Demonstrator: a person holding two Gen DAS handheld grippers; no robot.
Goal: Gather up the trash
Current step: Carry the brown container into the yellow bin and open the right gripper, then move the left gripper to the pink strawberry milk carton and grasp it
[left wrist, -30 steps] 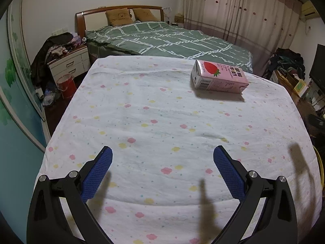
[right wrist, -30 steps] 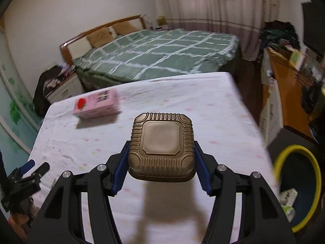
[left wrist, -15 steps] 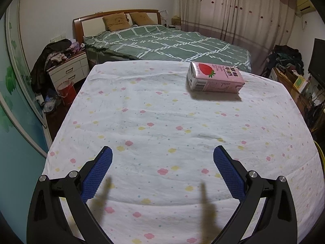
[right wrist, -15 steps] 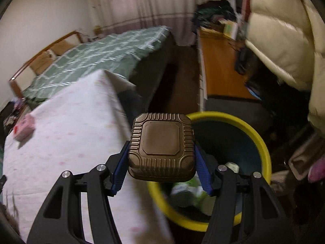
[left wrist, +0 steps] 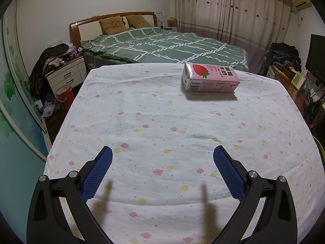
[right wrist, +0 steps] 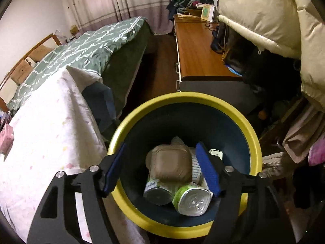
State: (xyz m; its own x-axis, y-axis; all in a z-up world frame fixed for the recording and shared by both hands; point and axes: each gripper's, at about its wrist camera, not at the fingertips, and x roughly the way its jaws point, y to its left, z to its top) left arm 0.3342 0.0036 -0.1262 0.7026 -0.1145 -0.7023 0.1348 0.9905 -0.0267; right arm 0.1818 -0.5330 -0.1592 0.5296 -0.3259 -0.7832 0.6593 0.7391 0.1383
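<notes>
Trash is what fills the bin here: a brown ribbed container lies in the bin, blurred, on top of two green-and-white bottles lying on their sides, with bits of white packaging beside them. Directly above the bin hangs the right gripper, jaws spread wide and holding nothing, one blue pad on each side of the container and touching neither it nor the bottles. Just left of the bin, the table under its flowered white cloth drops away; a wooden desk stands beyond the bin, and a cream puffy coat hangs over to its right.

Over on the table, a pink strawberry milk carton lies on its side toward the far right part of the cloth. The left gripper hovers over the near edge, well apart from the carton, jaws wide and empty, their shadows falling on the cloth below. A green bed sits beyond the table.
</notes>
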